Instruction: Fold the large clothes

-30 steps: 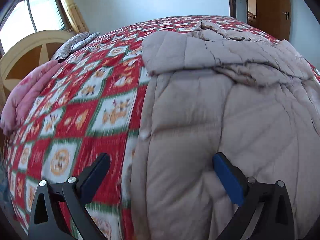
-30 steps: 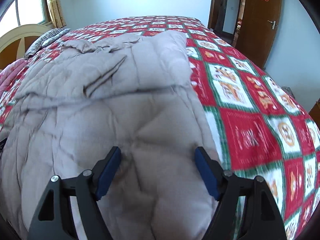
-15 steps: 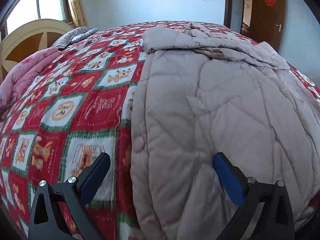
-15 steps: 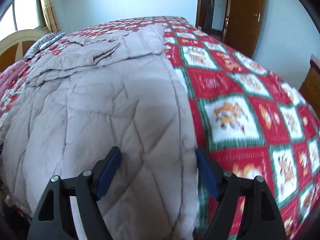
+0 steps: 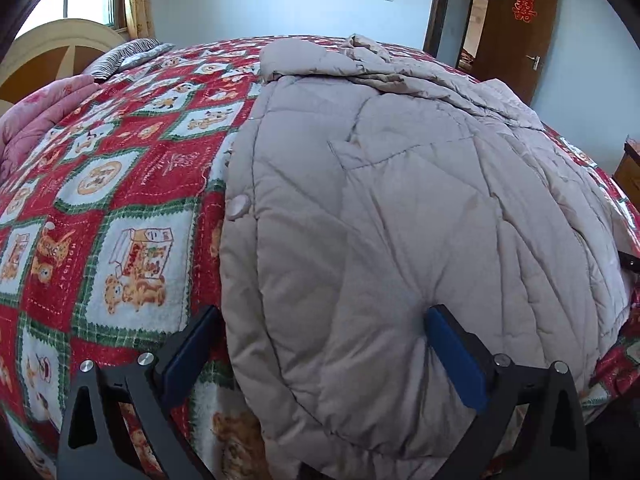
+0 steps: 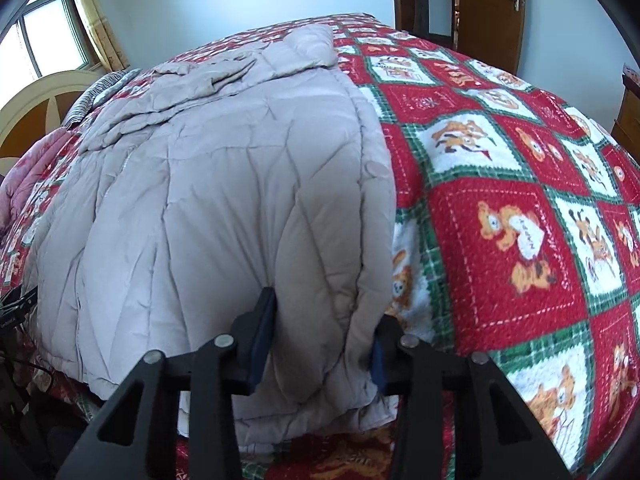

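Observation:
A large beige quilted coat lies spread on the bed, its hem hanging over the near edge; it also shows in the right wrist view. My left gripper is open, its jaws astride the coat's left hem corner, right pad pressing the fabric. My right gripper has closed on the coat's right hem corner, fabric bunched between its pads. The folded sleeves and collar lie at the far end.
The bed has a red, green and white bear-patterned bedspread. A pink quilt and a striped pillow lie by the headboard on the left. A wooden door stands far right. A cabinet is at right.
Both grippers have pulled back and dropped to the coat's near hem. The right gripper has narrowed from wide open to a pinch on the hem; the left stays open.

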Demonstrator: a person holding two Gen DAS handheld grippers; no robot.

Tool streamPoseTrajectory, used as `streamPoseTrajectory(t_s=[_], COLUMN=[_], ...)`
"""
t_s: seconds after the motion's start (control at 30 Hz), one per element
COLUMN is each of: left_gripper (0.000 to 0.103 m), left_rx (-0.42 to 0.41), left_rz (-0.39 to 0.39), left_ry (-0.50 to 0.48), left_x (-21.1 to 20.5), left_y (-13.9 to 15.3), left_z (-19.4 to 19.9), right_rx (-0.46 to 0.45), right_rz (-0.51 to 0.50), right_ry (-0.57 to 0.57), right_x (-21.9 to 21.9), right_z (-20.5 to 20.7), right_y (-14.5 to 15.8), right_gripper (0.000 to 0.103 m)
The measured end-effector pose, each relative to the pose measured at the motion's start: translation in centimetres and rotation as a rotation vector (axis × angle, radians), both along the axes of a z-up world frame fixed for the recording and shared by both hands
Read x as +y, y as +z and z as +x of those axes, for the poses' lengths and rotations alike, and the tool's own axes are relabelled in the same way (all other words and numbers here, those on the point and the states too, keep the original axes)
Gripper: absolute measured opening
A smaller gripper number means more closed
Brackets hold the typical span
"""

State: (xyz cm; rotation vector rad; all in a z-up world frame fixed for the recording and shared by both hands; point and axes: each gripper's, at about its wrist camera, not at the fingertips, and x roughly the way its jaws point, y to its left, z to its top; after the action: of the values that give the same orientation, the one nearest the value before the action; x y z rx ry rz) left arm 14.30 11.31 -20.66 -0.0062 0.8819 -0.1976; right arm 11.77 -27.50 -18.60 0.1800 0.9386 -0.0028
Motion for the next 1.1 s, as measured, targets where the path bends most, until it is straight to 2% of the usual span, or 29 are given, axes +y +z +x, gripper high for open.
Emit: streamPoseTrajectory(t_s=[0.1, 0.2, 0.27, 0.3, 0.4, 0.43, 0.47, 0.53, 0.73, 0.87, 0.97, 1.1], left_gripper=[0.097, 0.085, 0.073, 0.071, 0.048, 0.035, 0.026, 0.019, 0.013, 0.011, 0.011, 0.01], left_rx=[0.004, 0.004, 0.006, 0.008, 0.007, -0.003, -0.012, -0.034, -0.1, -0.156, -0.204, -0.285], left_rz=[-0.005, -0.004, -0.017, -0.026, -0.043, -0.044, -0.044, -0.036, -0.065, -0.071, -0.071, -0.03], left_ry=[-0.012, -0.029, -0.048, -0.062, -0.081, -0.083, -0.09, -0.1, -0.1, -0.097, -0.093, -0.094], left_x=[0.1, 0.1, 0.3, 0.4, 0.6, 0.6, 0.6, 0.5, 1.8, 2.4, 2.6, 1.9], left_y=[0.0, 0.2, 0.4, 0.4, 0.4, 0.6, 0.9, 1.7, 4.8, 7.1, 9.0, 10.8], left_z=[-0.4, -0.9, -1.3, -1.5, -1.9, -2.0, -2.0, -2.1, -2.7, -3.2, -3.2, -2.0], right_rx=[-0.011, -0.022, -0.023, -0.021, -0.036, -0.042, -0.049, -0.071, -0.15, -0.197, -0.265, -0.32], right_rz=[-0.009, -0.007, 0.004, 0.003, 0.0, 0.003, 0.008, 0.039, 0.127, 0.144, 0.15, 0.118], right_ry=[-0.002, 0.003, 0.009, 0.014, 0.024, 0.028, 0.03, 0.034, 0.032, 0.044, 0.046, 0.05], right_x=[0.2, 0.2, 0.2, 0.3, 0.5, 0.6, 0.6, 0.5, -0.6, -0.2, -0.1, 0.2], right_z=[-0.3, -0.6, -0.9, -1.1, -1.4, -1.4, -1.5, -1.8, -3.0, -3.5, -3.6, -2.1], right_y=[-0.2, 0.1, 0.2, 0.1, 0.0, 0.1, 0.3, 0.9, 3.1, 4.4, 6.3, 8.0], right_gripper=[0.044, 0.035, 0.032, 0.032, 0.024, 0.021, 0.02, 0.017, 0.015, 0.015, 0.014, 0.014])
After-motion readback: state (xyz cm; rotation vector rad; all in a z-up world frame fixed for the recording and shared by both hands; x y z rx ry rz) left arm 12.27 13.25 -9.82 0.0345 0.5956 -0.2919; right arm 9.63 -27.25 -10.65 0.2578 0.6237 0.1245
